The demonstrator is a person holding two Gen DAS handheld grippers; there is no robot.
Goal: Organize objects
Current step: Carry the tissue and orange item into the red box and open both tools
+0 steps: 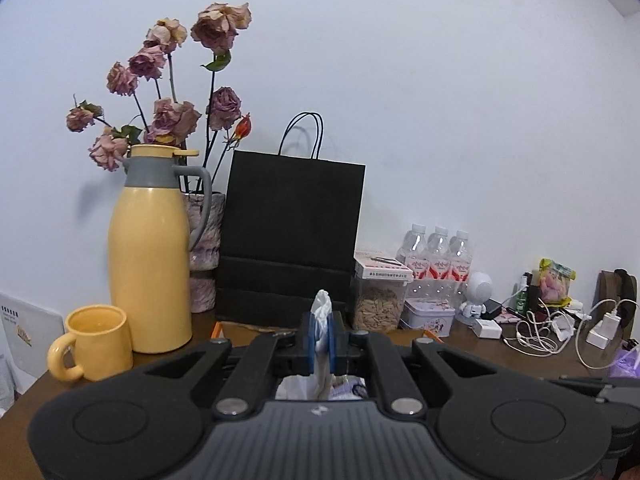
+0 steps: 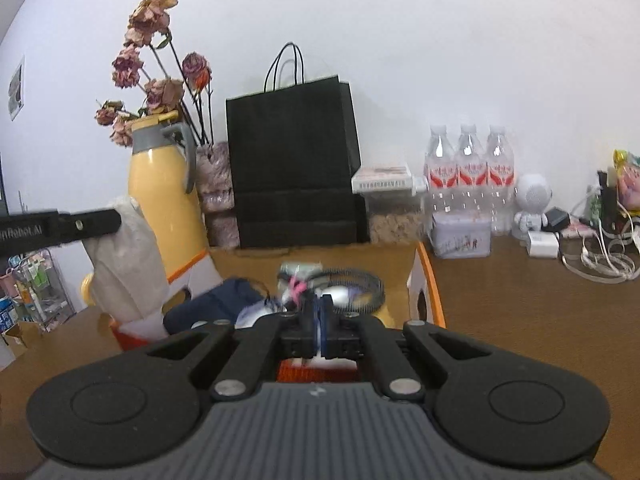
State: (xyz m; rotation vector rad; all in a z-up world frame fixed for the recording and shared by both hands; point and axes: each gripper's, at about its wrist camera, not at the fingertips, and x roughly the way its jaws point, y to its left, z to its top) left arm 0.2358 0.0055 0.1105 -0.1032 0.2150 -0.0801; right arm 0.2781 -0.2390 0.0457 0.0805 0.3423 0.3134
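A thin white plastic bag (image 1: 321, 322), crumpled and soft, is pinched at its gathered edge between the blue pads of the left tool (image 1: 320, 342); a twisted tuft of it sticks up above the pads and the rest hangs below. In the right wrist view the same bag (image 2: 128, 256) droops in a pale, wrinkled sheet over the left rim of a white cardboard box with orange trim (image 2: 430, 280) that stands on the brown wooden tabletop (image 2: 520, 312). Inside the box lie a dark navy cloth (image 2: 216, 304), a black coiled band (image 2: 360, 280) and small blurred items
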